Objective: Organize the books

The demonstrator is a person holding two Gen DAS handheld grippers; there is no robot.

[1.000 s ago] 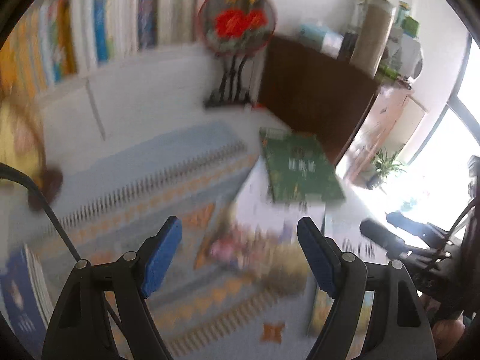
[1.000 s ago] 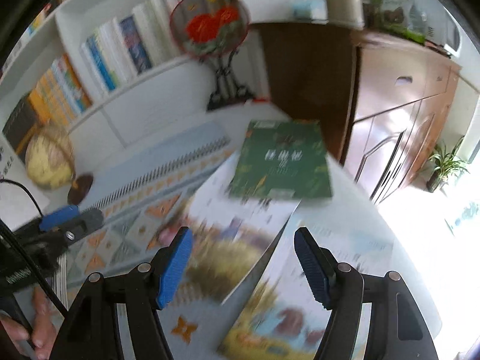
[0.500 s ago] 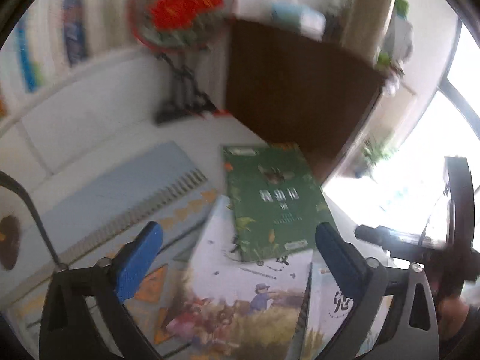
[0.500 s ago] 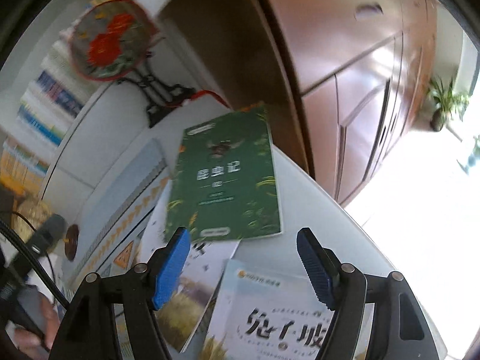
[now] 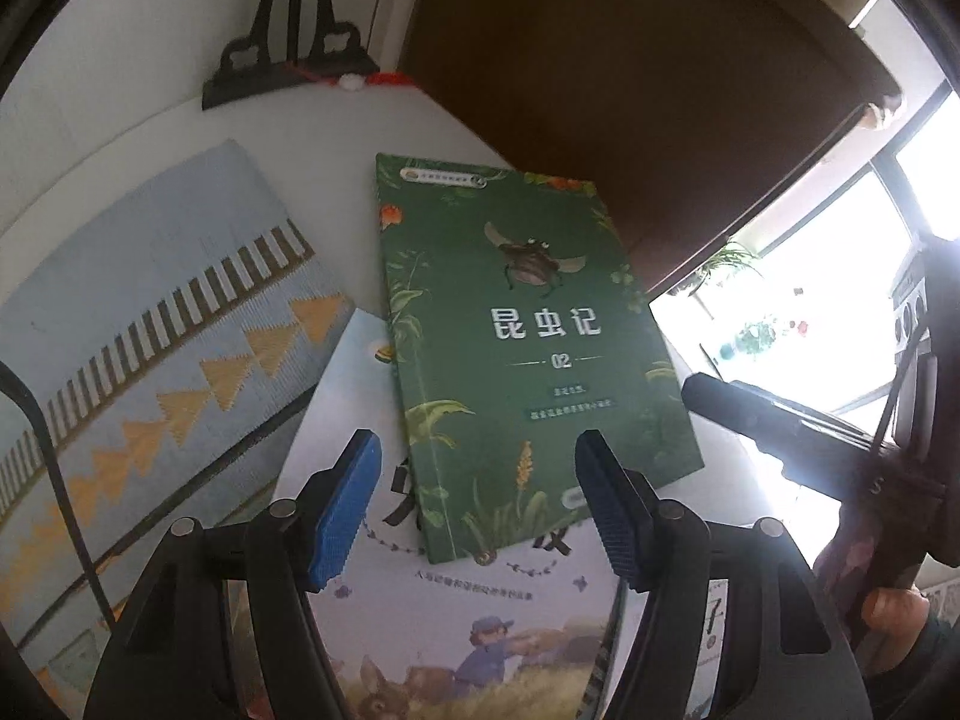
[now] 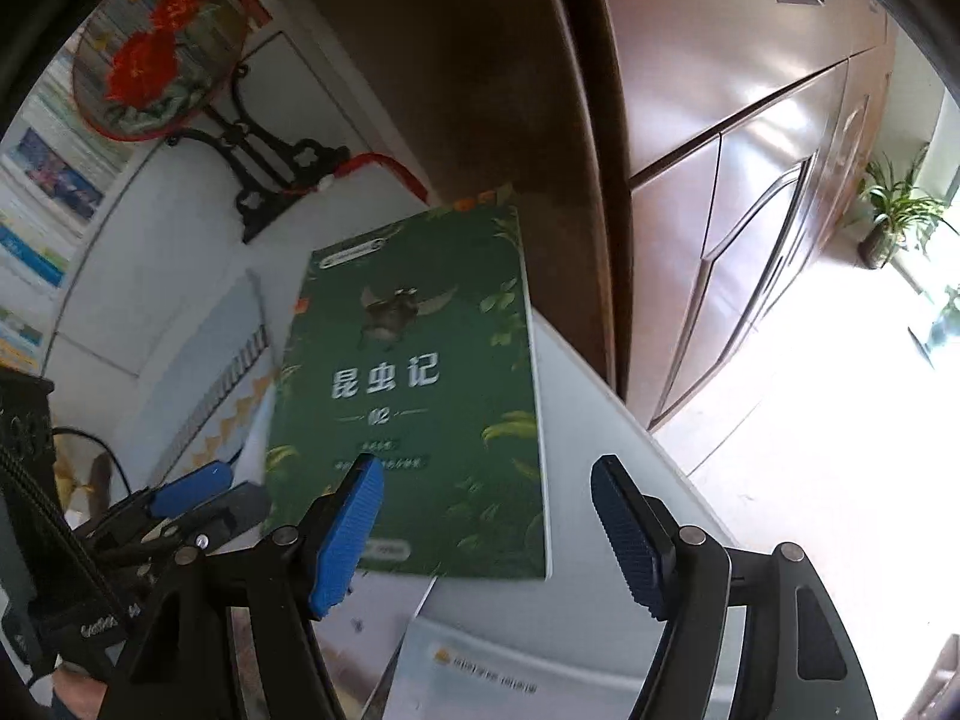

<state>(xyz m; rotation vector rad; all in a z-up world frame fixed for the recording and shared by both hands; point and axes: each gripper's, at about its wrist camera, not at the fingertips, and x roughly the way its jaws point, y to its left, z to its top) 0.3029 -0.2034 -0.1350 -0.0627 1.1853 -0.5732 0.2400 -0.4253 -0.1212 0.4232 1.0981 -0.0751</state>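
The green paperback book with a beetle on its cover (image 5: 528,354) lies overlapping a pale illustrated book (image 5: 432,612) near the white surface's (image 6: 600,420) edge, so either empty gripper, left gripper (image 5: 477,504) or right gripper (image 6: 486,534), jaws apart, could push it off.

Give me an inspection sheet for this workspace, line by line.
Surface: white table, partly covered by a patterned blue mat.
Job's things: green book lies flat, overlapping an illustrated book; a third book nearest the camera.
Clutter: fan ornament on a black stand.
Grippers: left hand-held gripper and right hand-held gripper both open, empty.
Cables: black cable over the mat.
Surroundings: brown cabinet, potted plant.
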